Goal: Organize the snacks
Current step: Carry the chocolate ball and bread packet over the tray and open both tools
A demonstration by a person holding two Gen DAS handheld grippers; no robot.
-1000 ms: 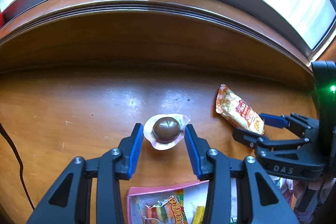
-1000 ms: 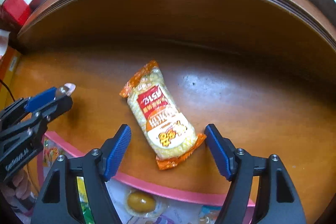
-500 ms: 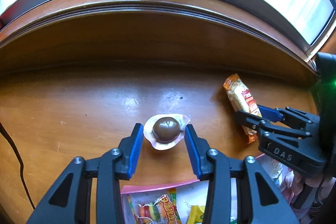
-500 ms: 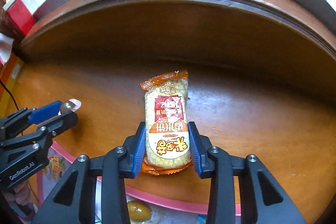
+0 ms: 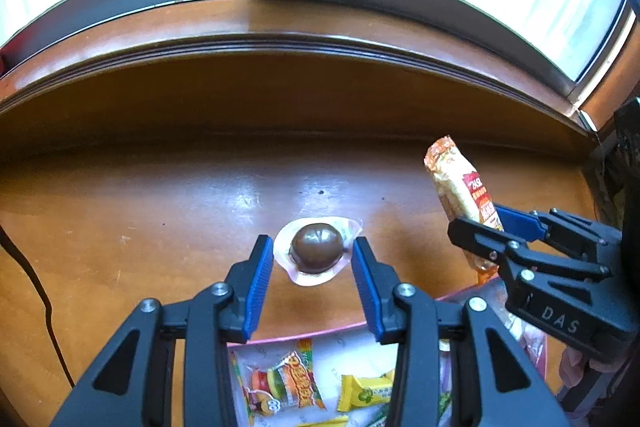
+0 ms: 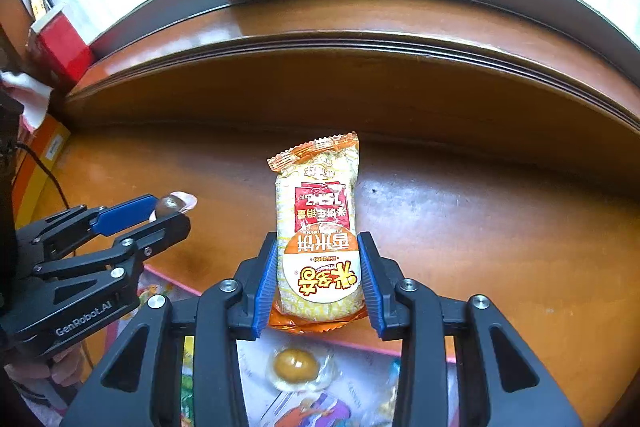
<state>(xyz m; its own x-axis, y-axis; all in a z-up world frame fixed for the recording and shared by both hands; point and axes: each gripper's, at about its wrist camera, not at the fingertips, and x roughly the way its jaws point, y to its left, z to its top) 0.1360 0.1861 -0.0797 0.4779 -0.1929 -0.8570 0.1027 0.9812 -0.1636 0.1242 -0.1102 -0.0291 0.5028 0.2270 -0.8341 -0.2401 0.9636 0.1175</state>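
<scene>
My left gripper point(image 5: 313, 259) is shut on a brown chocolate ball in a clear wrapper point(image 5: 317, 250) and holds it above the wooden table point(image 5: 140, 211); it also shows in the right wrist view point(image 6: 170, 205). My right gripper point(image 6: 318, 267) is shut on an orange rice-cracker packet point(image 6: 320, 231), lifted off the table and standing upright between the pads. The packet also shows at the right of the left wrist view point(image 5: 462, 195), with the right gripper point(image 5: 486, 227) around it.
A pink-edged tray point(image 5: 320, 331) with several wrapped snacks lies below both grippers, including a yellow jelly cup point(image 6: 296, 365). A wooden window ledge point(image 5: 280, 43) runs behind. A black cable point(image 5: 36, 291) and a red box point(image 6: 60, 47) are at the left.
My right gripper closed on the rice-cracker packet, which lay slanted on the table, and lifted it upright. The left gripper stayed shut on the chocolate ball and rose slightly.
</scene>
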